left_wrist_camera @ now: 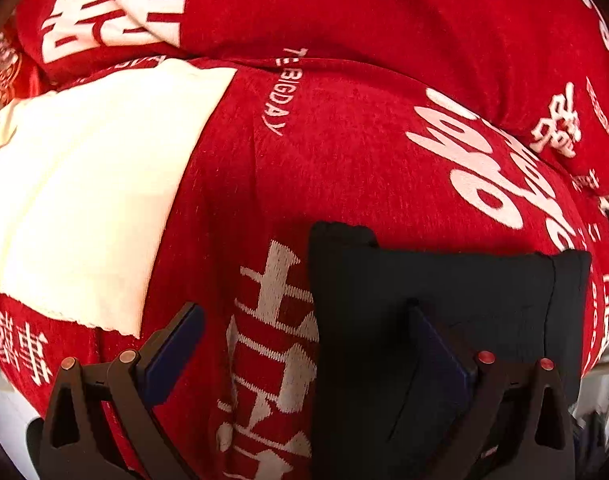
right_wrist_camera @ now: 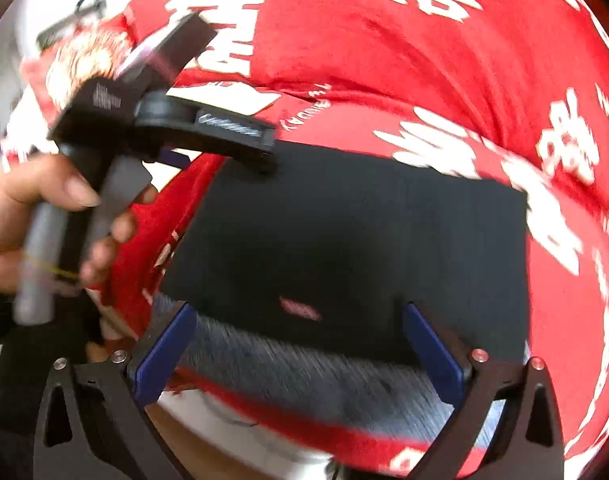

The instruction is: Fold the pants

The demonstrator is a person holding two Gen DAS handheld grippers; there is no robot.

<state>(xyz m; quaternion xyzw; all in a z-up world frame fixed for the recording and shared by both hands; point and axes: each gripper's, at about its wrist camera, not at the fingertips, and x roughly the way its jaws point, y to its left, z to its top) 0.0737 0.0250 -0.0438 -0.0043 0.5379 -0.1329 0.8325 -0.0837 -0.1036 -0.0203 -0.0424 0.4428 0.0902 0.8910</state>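
The folded pants point(right_wrist_camera: 344, 240) lie on the blanket point(right_wrist_camera: 384, 60), seemingly right of a cloth point(left_wrist_camera: 84, 200).

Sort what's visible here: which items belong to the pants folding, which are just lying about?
Job: black pants, folded flat; left gripper and right gripper, both open.
Lying about: red printed blanket underneath; white cloth on it.
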